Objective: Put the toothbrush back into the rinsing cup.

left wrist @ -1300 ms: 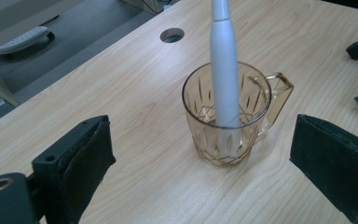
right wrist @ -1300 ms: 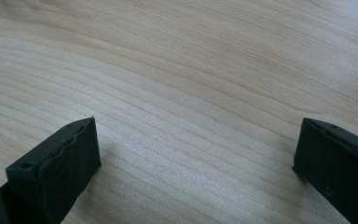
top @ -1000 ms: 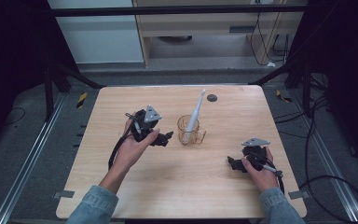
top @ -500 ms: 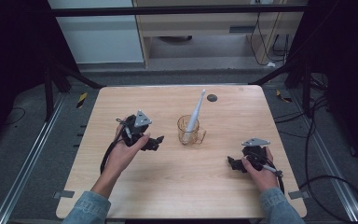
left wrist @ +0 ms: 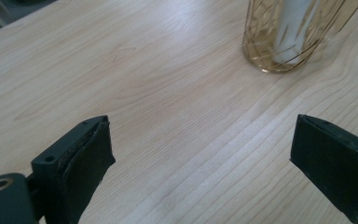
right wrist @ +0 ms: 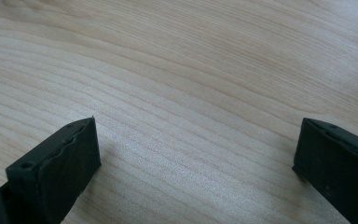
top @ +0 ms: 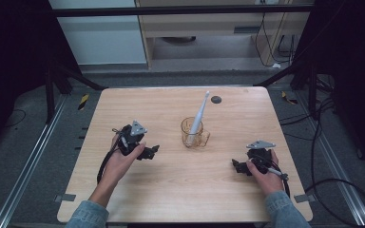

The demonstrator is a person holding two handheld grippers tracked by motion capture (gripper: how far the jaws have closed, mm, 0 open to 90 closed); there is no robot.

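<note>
Pale wood grain runs across the worktop (top: 180, 190), bare along the near edge where our forearms come in. At about five o'clock from the centre our right gripper (top: 240, 167) rests low on the wood, jaws spread wide and holding nothing, with only plain grain between them in the right gripper view. At about eight o'clock our left gripper (top: 152, 151) sits with jaws likewise spread and empty, pointed toward the middle. Beyond it, near the centre, stands the amber glass cup (top: 194, 133), upright, with a white toothbrush (top: 199, 115) leaning in it toward one o'clock; the left gripper view shows the cup's base (left wrist: 289, 42) ahead and to the right of the jaws, well apart from them. Farther off at twelve o'clock lies a small dark disc (top: 216, 99). We judge the next reach is for the cup or brush: we should square the jaws first, approach level, and close gently on the thin glass.
</note>
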